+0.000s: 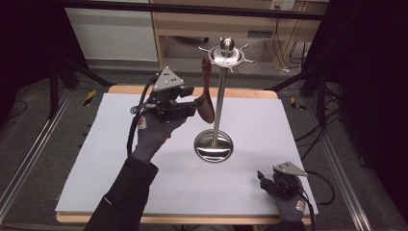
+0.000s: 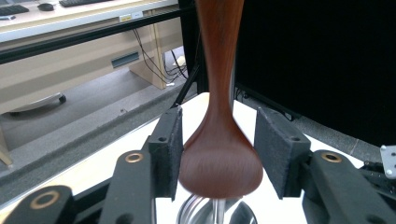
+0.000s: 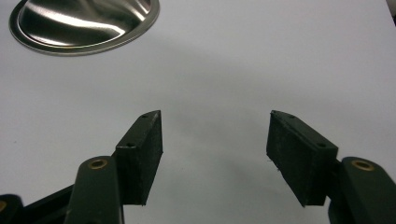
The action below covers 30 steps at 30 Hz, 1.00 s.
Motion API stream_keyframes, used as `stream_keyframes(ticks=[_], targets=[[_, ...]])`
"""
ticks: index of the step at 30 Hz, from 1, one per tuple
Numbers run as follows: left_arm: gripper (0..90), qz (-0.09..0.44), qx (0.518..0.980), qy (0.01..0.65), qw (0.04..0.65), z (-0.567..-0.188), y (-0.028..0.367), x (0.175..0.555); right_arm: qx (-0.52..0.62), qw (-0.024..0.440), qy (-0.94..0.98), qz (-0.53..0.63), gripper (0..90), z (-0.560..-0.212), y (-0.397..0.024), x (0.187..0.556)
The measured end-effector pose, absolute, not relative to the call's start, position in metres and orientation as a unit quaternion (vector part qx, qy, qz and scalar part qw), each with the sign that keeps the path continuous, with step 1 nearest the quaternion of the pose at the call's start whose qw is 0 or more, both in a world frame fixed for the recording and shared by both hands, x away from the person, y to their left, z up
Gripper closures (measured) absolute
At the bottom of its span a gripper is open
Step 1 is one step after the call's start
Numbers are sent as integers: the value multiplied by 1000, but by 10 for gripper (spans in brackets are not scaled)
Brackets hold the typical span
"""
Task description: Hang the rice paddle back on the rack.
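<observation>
Wooden spoon [image 1: 207, 91] hanging from a hook at the top of the metal stand [image 1: 220, 96], handle up, rounded brown bowl down, just left of the stand's pole and above its round base. Standing near the middle of the white table [image 1: 120, 163]. Left claw [image 1: 198, 107] at the bowl end of the spoon, jaws spread to either side of it: in the left gripper view a pad [image 2: 169, 149] close on the left of the bowl and a clear gap on the right, so no pinch, as far as can be told. Right claw [image 1: 263, 182] resting low at the near right corner of the table, well apart from the stand, jaws spread wide over bare table with nothing between them. Judging from this: hanging looks done, spoon apparently carried by the hook alone. Left to do, seemingly, only drawing the left claw back clear of the bowl without knocking it and setting the spoon swinging off the hook.
</observation>
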<state>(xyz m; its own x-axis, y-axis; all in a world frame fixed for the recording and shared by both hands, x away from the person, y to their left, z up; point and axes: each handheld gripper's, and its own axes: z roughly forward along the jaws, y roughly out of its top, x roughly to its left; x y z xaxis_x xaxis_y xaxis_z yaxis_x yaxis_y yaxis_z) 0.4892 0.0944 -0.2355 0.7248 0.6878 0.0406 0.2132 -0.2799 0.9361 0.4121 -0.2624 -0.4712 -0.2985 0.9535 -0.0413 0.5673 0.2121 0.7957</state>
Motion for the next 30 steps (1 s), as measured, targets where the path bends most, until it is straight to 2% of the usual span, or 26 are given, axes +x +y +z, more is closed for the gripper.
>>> stream_keyframes(ticks=[6,16,30], targets=[[472,243,762,290,526,-259,118,478,525,275,727,346,349,-472,-262,412],[460,233,754,312,528,-291,147,465,524,278,729,341,331,-473,-260,413],[451,222,751,371,500,-351,202,453,528,278,729,336,316,-474,-260,412]])
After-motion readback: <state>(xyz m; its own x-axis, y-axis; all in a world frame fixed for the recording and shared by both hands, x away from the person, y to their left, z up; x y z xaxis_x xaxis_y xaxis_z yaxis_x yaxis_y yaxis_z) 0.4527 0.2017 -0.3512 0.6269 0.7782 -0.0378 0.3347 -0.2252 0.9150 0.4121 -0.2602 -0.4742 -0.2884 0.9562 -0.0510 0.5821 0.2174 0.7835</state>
